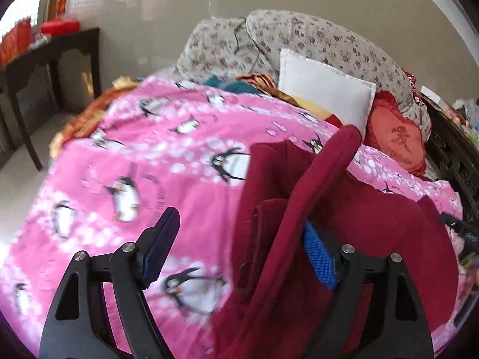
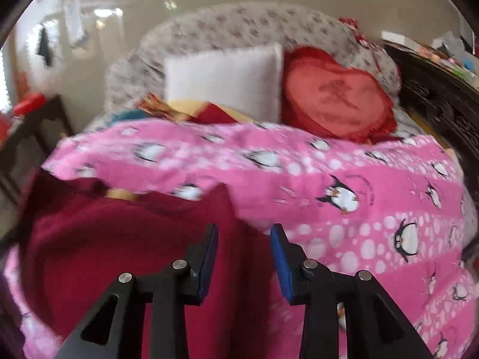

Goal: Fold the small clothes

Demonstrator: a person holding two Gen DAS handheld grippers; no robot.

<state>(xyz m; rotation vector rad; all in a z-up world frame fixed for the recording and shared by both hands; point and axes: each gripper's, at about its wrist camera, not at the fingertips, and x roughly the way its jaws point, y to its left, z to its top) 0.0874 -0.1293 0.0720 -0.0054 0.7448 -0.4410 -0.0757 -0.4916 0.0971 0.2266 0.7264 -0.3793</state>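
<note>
A maroon garment (image 1: 374,224) lies on the pink penguin blanket (image 1: 167,155). One long folded edge of it rises up and leans on the inner blue pad (image 1: 318,257) of my left gripper's right finger. My left gripper (image 1: 239,221) is open wide, and its other finger stands clear over the blanket. In the right wrist view the same garment (image 2: 119,239) spreads at the lower left. My right gripper (image 2: 243,229) hovers at the garment's right edge with its jaws apart. Maroon cloth shows in the gap, and the pads do not press on it.
A white pillow (image 2: 224,80), a red heart cushion (image 2: 338,95) and floral bedding (image 1: 314,36) sit at the far end of the bed. A dark side table (image 1: 51,53) stands to the left. A carved dark headboard (image 2: 443,101) runs along the right.
</note>
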